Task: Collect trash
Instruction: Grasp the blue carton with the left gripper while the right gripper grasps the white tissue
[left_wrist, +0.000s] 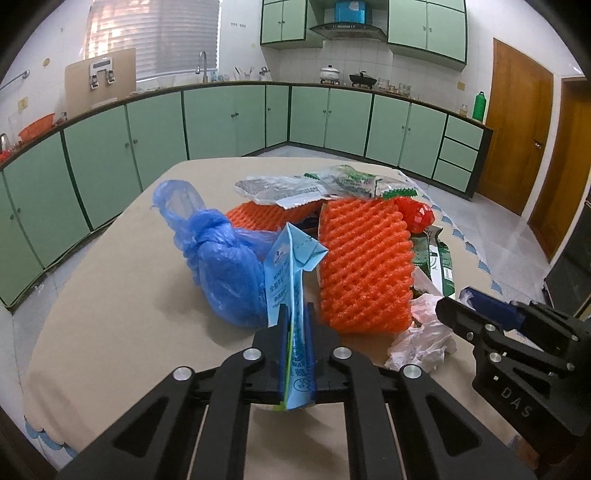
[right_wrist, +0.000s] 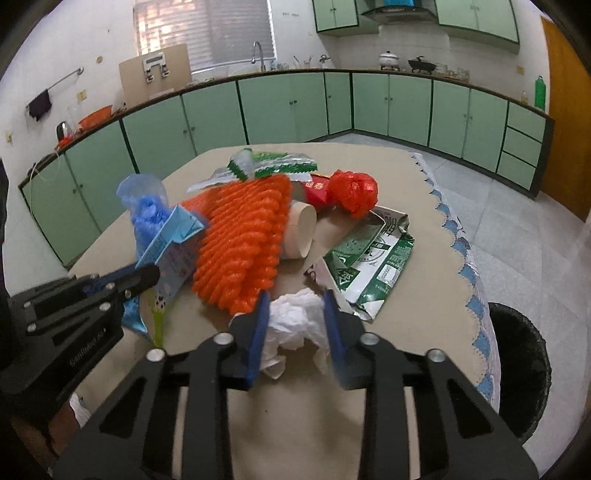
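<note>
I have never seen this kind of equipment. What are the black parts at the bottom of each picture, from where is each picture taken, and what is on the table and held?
The black parts are two hand-held grippers, each with two fingers; a person carries one in each hand. Each has a camera looking forward along its fingers, so one picture comes from the left gripper and one from the right.

The left gripper is shut on a flattened light-blue milk carton. The right gripper has a crumpled white tissue between its fingers; whether the pads already press it, I cannot tell.

On the beige table lies a heap of trash: a blue plastic bag, orange foam fruit netting, a red plastic bag, a cardboard tube and green-and-white wrappers. A black-lined trash bin stands on the floor beside the table.
</note>
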